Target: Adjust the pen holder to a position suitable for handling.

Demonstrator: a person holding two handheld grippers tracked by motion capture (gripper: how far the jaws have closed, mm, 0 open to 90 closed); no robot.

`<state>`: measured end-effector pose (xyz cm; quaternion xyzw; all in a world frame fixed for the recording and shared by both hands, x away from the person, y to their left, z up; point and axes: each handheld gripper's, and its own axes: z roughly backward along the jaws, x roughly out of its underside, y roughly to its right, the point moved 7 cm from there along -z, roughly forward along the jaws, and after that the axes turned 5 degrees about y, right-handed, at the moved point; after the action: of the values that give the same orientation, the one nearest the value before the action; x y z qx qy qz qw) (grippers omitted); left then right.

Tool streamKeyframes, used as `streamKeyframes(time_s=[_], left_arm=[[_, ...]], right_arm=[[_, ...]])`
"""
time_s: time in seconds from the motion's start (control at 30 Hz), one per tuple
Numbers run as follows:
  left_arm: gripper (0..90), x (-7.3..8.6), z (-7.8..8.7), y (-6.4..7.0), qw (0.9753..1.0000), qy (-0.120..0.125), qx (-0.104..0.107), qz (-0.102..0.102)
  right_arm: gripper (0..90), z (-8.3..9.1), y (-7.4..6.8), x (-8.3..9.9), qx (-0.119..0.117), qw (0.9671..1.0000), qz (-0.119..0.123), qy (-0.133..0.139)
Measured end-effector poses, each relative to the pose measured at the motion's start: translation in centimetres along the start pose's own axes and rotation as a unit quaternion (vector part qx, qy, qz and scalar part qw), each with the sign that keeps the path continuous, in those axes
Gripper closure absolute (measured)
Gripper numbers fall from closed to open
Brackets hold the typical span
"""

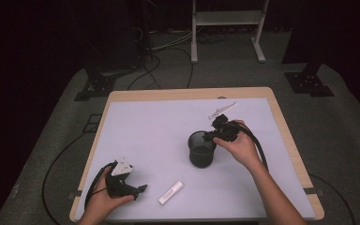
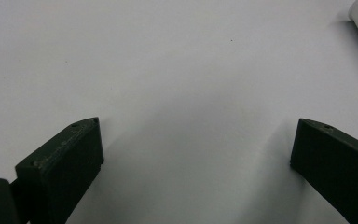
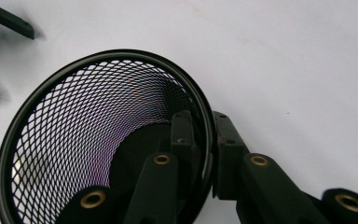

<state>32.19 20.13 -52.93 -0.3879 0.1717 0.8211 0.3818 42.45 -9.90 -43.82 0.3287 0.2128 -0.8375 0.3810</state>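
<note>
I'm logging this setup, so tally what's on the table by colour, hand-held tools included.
Black: 3 - mesh cup, left tool, right tool shut on the cup's rim.
White: 1 - small white tube.
Total: 4.

White tube [image 1: 170, 192] flat on table [image 1: 145, 126], near front edge.
</note>
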Motion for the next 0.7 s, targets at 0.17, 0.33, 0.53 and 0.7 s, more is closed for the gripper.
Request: streamKeyframes(time_s=[0.17, 0.33, 0.53, 0.7], left_arm=[[1.6, 0.0, 0.0, 0.0, 1.0, 0.0, 0.0, 0.0], [1.6, 0.0, 0.0, 0.0, 1.0, 0.0, 0.0, 0.001], [1.6, 0.0, 0.0, 0.0, 1.0, 0.0, 0.0, 0.001], [1.6, 0.0, 0.0, 0.0, 1.0, 0.0, 0.0, 0.001]], right_arm=[[80.5, -0.6, -0.6, 0.1, -0.01, 0.9999, 0.007, -0.003], [80.5, -1.3, -1.2, 0.2, -0.018, 0.9998, 0.009, -0.008], [80.5, -1.9, -1.8, 0.3, -0.029, 0.9994, 0.013, -0.014], [80.5, -2.2, -2.0, 0.4, -0.032, 0.9992, 0.014, -0.017]])
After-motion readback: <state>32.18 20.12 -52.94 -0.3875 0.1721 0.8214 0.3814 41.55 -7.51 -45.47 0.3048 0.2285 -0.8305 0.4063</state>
